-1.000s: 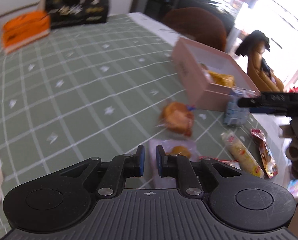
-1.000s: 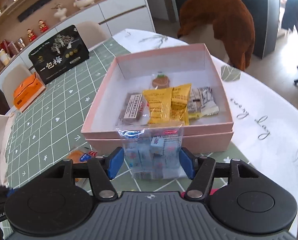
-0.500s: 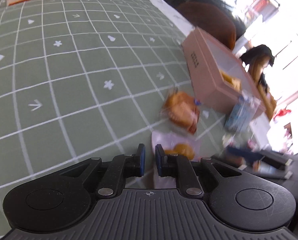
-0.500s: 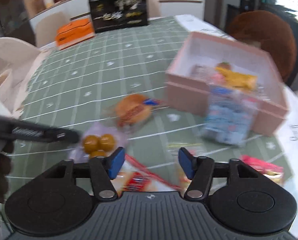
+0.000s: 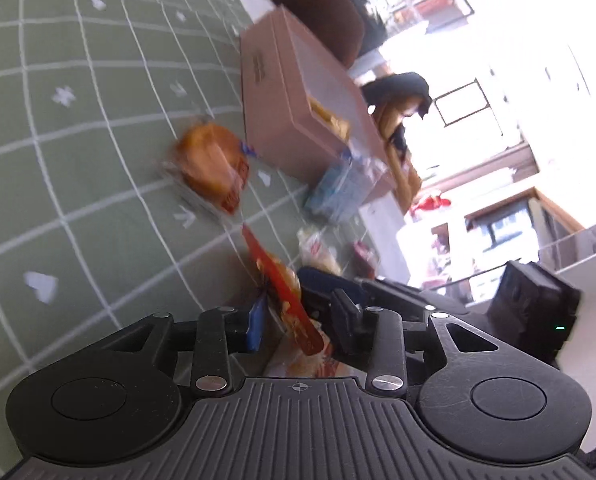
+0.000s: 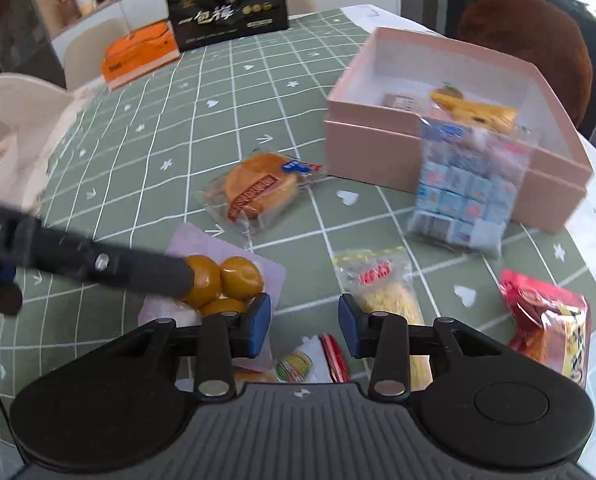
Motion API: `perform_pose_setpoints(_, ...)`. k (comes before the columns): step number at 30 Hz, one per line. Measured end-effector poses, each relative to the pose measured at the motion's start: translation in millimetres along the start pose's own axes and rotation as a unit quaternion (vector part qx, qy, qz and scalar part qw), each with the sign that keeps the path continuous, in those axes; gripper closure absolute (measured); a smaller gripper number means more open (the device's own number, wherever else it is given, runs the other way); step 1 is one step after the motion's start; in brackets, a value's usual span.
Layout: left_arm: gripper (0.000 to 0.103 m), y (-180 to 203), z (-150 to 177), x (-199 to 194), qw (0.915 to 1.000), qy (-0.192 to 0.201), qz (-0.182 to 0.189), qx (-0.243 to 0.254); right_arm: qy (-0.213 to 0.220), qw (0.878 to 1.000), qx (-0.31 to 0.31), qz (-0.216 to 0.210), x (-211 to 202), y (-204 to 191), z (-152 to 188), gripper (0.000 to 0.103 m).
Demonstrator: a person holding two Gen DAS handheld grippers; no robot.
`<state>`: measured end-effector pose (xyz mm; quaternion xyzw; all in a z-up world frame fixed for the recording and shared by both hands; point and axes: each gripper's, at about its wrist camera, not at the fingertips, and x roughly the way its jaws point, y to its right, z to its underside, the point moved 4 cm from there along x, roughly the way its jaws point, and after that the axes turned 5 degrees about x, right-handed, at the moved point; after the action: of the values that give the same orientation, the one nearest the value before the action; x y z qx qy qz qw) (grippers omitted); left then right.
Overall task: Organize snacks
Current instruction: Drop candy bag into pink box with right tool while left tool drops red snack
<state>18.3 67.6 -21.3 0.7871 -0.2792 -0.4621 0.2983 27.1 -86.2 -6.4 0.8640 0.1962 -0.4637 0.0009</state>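
- The pink box (image 6: 437,160) sits uncovered on the green checked cloth (image 6: 158,128), with yellow packets (image 6: 473,110) lying inside it.
- A clear bag of little blue cubes (image 6: 463,188) leans against the pink box's near wall, touching it.
- The round orange cake in its wrapper (image 6: 260,190) lies on the cloth just beside the box's near left corner, apart from it.
- Nearer to me than the box, a pale yellow noodle-like packet (image 6: 381,284) lies flat, and a red and yellow bag (image 6: 549,316) rests off to its right.
- The lilac pack with three golden balls (image 6: 222,280) lies further from the box, left of the noodle packet.
- My left gripper (image 5: 294,320) is tilted hard, jaws parted with a red-edged wrapper (image 5: 286,292) standing between them; I cannot tell if the pads press it.
- In the right view my left gripper's finger (image 6: 98,262) reaches in and meets the golden balls.
- My right gripper (image 6: 303,324) hangs with jaws spread wide, gripping nothing, above a small red and white packet (image 6: 317,362).
- Far beyond the box, a black printed carton (image 6: 226,4) stands upright and an orange box (image 6: 138,56) lies beside it.
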Motion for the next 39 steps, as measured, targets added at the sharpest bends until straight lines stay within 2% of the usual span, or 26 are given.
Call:
perform_pose_setpoints(2,0.064,-3,0,13,0.9997,-0.001,-0.024,-0.009,0.006,1.0,0.003,-0.004,-1,3,3,0.064)
perform_pose_setpoints(3,0.068,-6,1,18,0.9992,0.0,-0.034,-0.018,0.009,1.0,0.001,-0.004,-2,4,5,0.064)
perform_pose_setpoints(6,0.075,-8,-2,28,0.9986,0.011,-0.038,-0.037,0.012,1.0,-0.011,0.0,-5,2,11,0.064)
perform_pose_setpoints(10,0.078,-1,-4,35,0.9981,0.009,-0.05,-0.033,0.013,1.0,-0.02,0.001,-19,9,14,0.064)
perform_pose_setpoints(11,0.081,1,-4,34,0.9982,0.014,-0.054,-0.023,0.021,1.0,-0.014,-0.002,-26,13,11,0.061)
perform_pose_setpoints(13,0.081,8,-4,32,0.9979,0.024,-0.06,-0.005,0.051,0.999,0.014,0.0,-44,26,0,0.041)
perform_pose_setpoints(14,0.081,12,-5,31,0.9976,0.027,-0.064,0.006,0.068,0.997,0.031,0.008,-51,35,-7,0.027)
perform_pose_setpoints(15,0.081,17,-5,29,0.9974,0.03,-0.064,0.015,0.09,0.994,0.05,0.023,-57,44,-15,0.021)
perform_pose_setpoints(17,0.081,23,-4,27,0.9973,0.034,-0.06,0.026,0.108,0.99,0.074,0.059,-54,60,-32,0.021)
perform_pose_setpoints(19,0.081,27,-4,23,0.9971,0.037,-0.059,0.032,0.099,0.988,0.091,0.079,-38,72,-47,0.021)
perform_pose_setpoints(22,0.081,31,-1,16,0.9959,0.043,-0.066,0.045,0.063,0.987,0.123,0.085,-3,89,-62,0.021)
perform_pose_setpoints(24,0.081,33,-1,11,0.9951,0.049,-0.069,0.051,0.047,0.988,0.131,0.072,12,91,-67,0.023)
perform_pose_setpoints(25,0.081,35,0,8,0.9947,0.051,-0.072,0.054,0.046,0.988,0.131,0.072,14,91,-68,0.026)
perform_pose_setpoints(26,0.081,36,-1,5,0.9943,0.053,-0.074,0.056,0.046,0.988,0.126,0.071,14,88,-67,0.04)
perform_pose_setpoints(27,0.081,38,-1,3,0.9938,0.054,-0.077,0.059,0.042,0.99,0.117,0.063,12,84,-66,0.044)
perform_pose_setpoints(29,0.081,44,-4,-1,0.9917,0.056,-0.089,0.074,0.036,0.993,0.098,0.052,6,78,-64,0.044)
perform_pose_setpoints(33,0.081,67,-13,-6,0.9871,0.068,-0.096,0.109,0.05,0.995,0.073,0.038,-27,72,-55,0.044)
perform_pose_setpoints(36,0.081,86,-25,-6,0.9831,0.077,-0.096,0.136,0.077,0.994,0.066,0.028,-59,75,-54,0.044)
perform_pose_setpoints(39,0.081,100,-42,1,0.9796,0.081,-0.097,0.156,0.114,0.991,0.061,0.038,-90,79,-61,0.044)
